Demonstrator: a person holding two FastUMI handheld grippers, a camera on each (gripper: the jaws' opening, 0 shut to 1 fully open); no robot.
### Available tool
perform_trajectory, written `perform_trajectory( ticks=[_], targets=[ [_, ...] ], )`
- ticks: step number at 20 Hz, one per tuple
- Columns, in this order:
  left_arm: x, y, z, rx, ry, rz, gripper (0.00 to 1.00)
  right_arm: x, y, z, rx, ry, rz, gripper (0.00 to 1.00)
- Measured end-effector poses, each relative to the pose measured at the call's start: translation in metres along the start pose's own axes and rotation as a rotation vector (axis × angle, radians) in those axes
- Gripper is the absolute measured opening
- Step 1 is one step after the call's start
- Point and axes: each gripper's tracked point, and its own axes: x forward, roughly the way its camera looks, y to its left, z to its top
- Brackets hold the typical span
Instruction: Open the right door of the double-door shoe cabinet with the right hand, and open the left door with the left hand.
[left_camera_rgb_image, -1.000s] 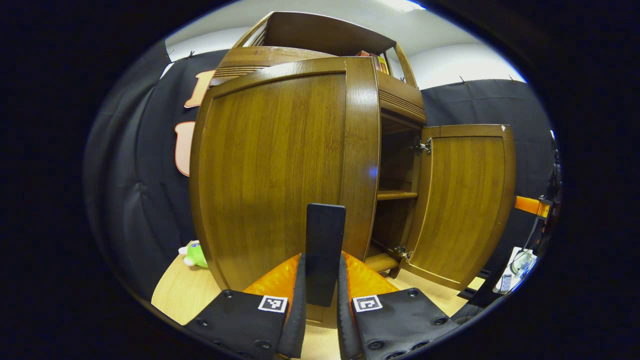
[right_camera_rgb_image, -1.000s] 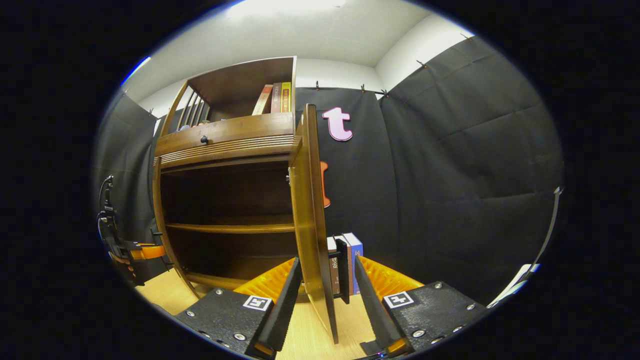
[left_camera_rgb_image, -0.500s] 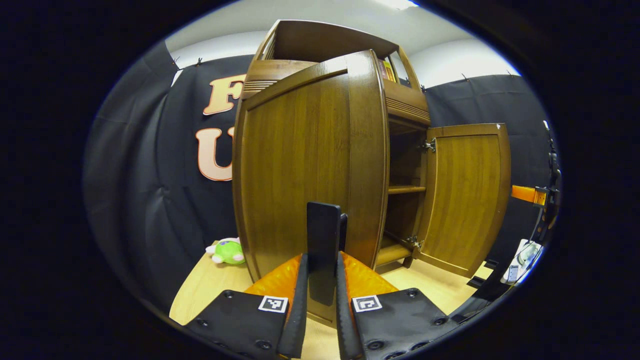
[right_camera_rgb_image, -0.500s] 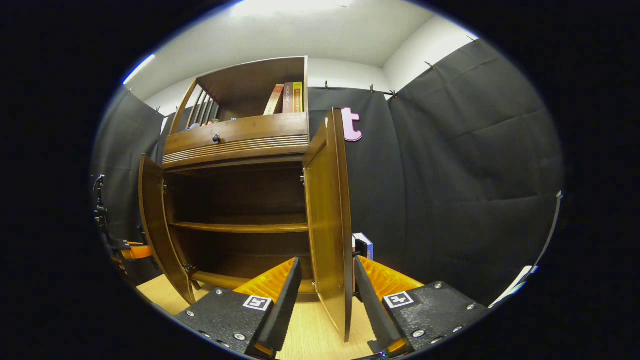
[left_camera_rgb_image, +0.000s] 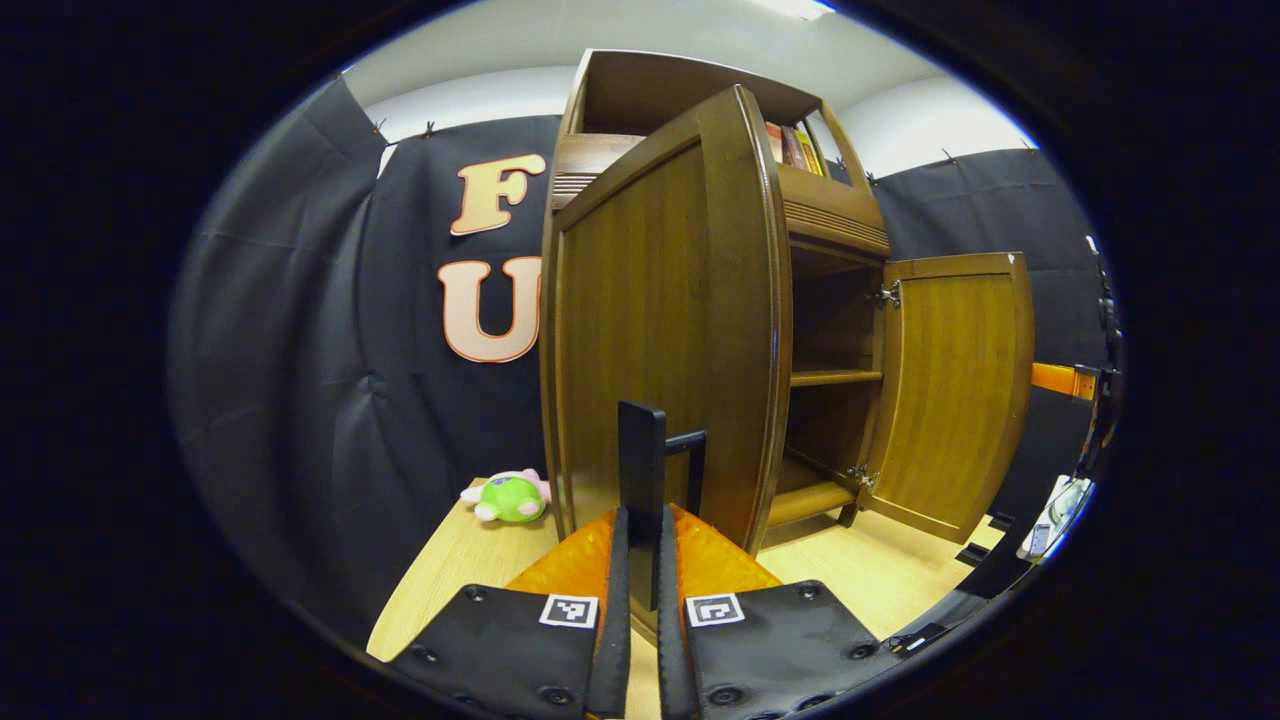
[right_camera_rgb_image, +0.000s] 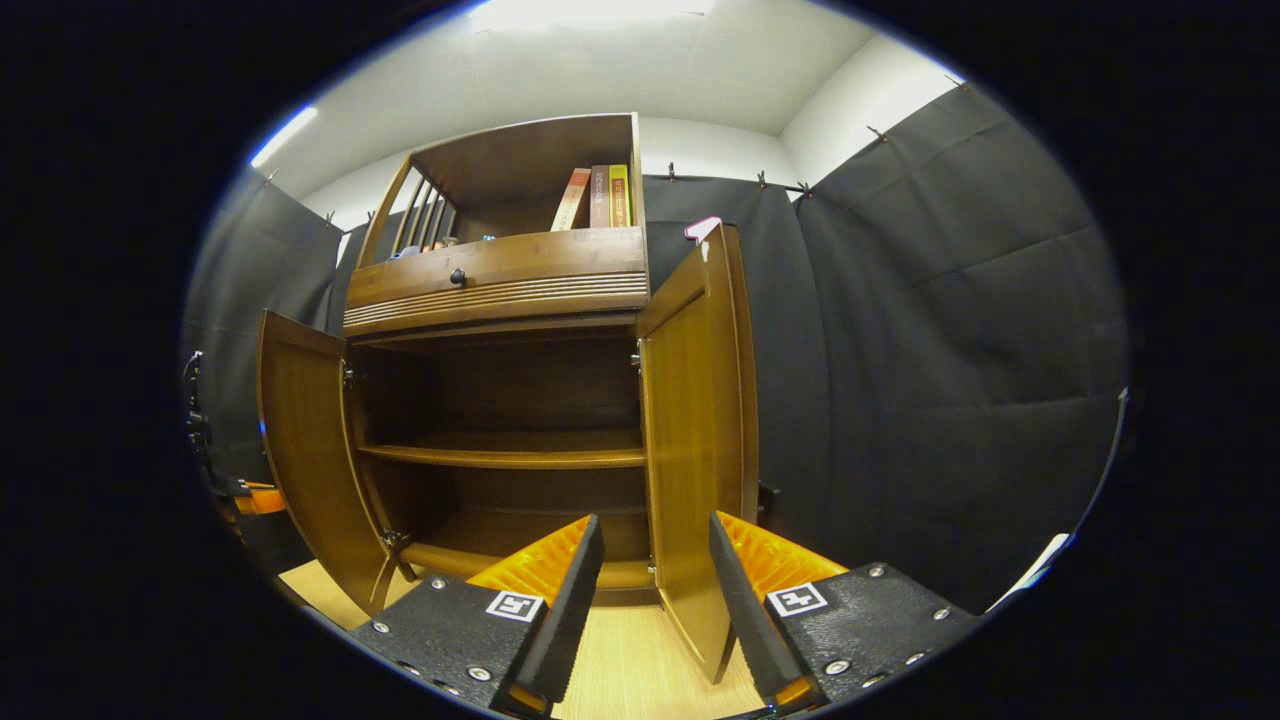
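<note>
The wooden shoe cabinet (right_camera_rgb_image: 500, 290) stands with both doors swung out. In the left gripper view, my left gripper (left_camera_rgb_image: 640, 560) is shut on the black handle (left_camera_rgb_image: 642, 450) of the left door (left_camera_rgb_image: 660, 320), which I see nearly edge-on. The right door (left_camera_rgb_image: 960, 390) hangs wide open beyond it. In the right gripper view, my right gripper (right_camera_rgb_image: 650, 585) is open, its fingers (right_camera_rgb_image: 572, 590) on either side of the right door (right_camera_rgb_image: 700, 420) without touching it. The left door (right_camera_rgb_image: 305, 450) stands open at the far left, with the orange left gripper (right_camera_rgb_image: 255, 497) beside it.
A green plush toy (left_camera_rgb_image: 510, 497) lies on the light wooden tabletop (left_camera_rgb_image: 450, 570) left of the cabinet. Books (right_camera_rgb_image: 600, 195) stand on the open top shelf above a drawer with a knob (right_camera_rgb_image: 458, 276). Inside, a shelf (right_camera_rgb_image: 500, 455) is bare. Cables and small items (left_camera_rgb_image: 1050, 505) sit at the right.
The left door has swung further open with my left gripper shut on its handle. The right door has also opened wider, turning from edge-on to showing its inner face.
</note>
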Motion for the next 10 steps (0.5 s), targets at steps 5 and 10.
perform_trajectory(
  ticks=[5, 10],
  targets=[
    [-0.007, 0.022, -0.001, 0.014, -0.001, 0.024, 0.14, -0.003, 0.015, 0.001, 0.006, 0.002, 0.018, 0.78],
    [-0.013, 0.039, -0.003, 0.007, 0.001, 0.04, 0.14, -0.004, 0.032, 0.003, -0.001, 0.001, 0.037, 0.78]
  ],
)
